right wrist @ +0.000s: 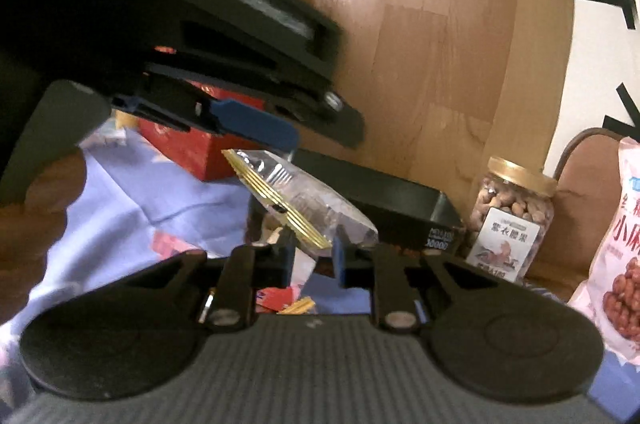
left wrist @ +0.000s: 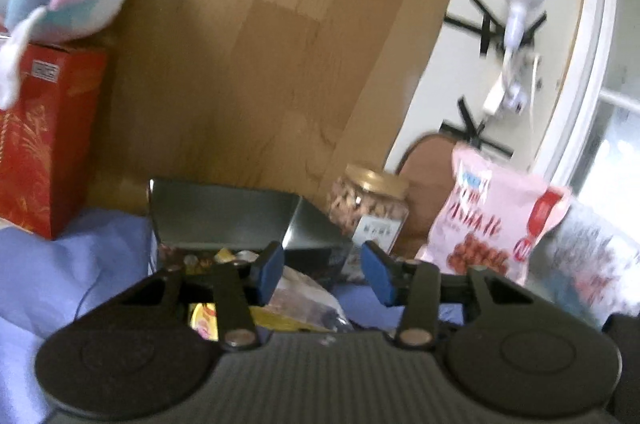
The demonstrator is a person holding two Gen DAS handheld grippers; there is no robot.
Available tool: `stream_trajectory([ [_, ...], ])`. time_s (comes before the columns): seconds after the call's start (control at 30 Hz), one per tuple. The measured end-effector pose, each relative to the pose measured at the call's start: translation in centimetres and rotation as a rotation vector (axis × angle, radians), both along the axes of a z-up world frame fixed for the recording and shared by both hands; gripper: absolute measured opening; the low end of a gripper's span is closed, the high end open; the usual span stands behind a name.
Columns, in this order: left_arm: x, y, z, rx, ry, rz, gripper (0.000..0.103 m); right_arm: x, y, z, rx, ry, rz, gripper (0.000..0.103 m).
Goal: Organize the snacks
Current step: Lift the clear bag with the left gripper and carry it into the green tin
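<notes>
One clear crinkly gold-striped snack packet (right wrist: pixel 304 200) is pinched by the right gripper (right wrist: pixel 314 260), presumably bound for the open dark metal tin (left wrist: pixel 224 220); the left gripper (left wrist: pixel 322 274) is held spread, empty.

red box (left wrist: pixel 44 140), gold-striped packet (right wrist: pixel 288 200), possibly lavender cloth (left wrist: pixel 80 264)

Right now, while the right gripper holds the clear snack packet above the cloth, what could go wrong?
1. The right gripper pinches the clear snack packet only near one end, so it may slip or swing.
2. The left gripper hangs close above the packet; the two may collide.
3. The peanut jar stands beside the black tin; a wide move toward the tin might knock it over.
</notes>
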State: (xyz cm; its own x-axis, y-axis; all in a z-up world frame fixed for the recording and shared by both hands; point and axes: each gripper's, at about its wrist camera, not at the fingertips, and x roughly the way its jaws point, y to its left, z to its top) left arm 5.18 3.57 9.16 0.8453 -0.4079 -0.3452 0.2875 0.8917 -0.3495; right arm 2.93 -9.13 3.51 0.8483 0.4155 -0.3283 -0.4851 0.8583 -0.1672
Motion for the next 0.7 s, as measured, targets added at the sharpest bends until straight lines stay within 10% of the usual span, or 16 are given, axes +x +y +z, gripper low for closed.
stream_trajectory([
  [0.3,-0.1,4.6,-1.0,-0.037,0.063,0.162,0.051,0.5,-0.4,-1.3,-0.068,0.096,0.041,0.025],
  [0.4,1.3,5.2,-2.4,-0.051,0.168,0.125,0.051,1.2,-0.2,-1.8,-0.084,0.178,0.055,0.039],
  [0.5,2.0,4.4,-3.9,-0.027,0.22,0.071,0.053,1.3,-0.5,-1.3,-0.065,0.188,0.036,0.075],
  [0.7,1.8,2.9,-5.5,0.019,0.249,-0.013,0.039,3.2,-0.8,-1.7,-0.005,0.308,0.075,0.076],
])
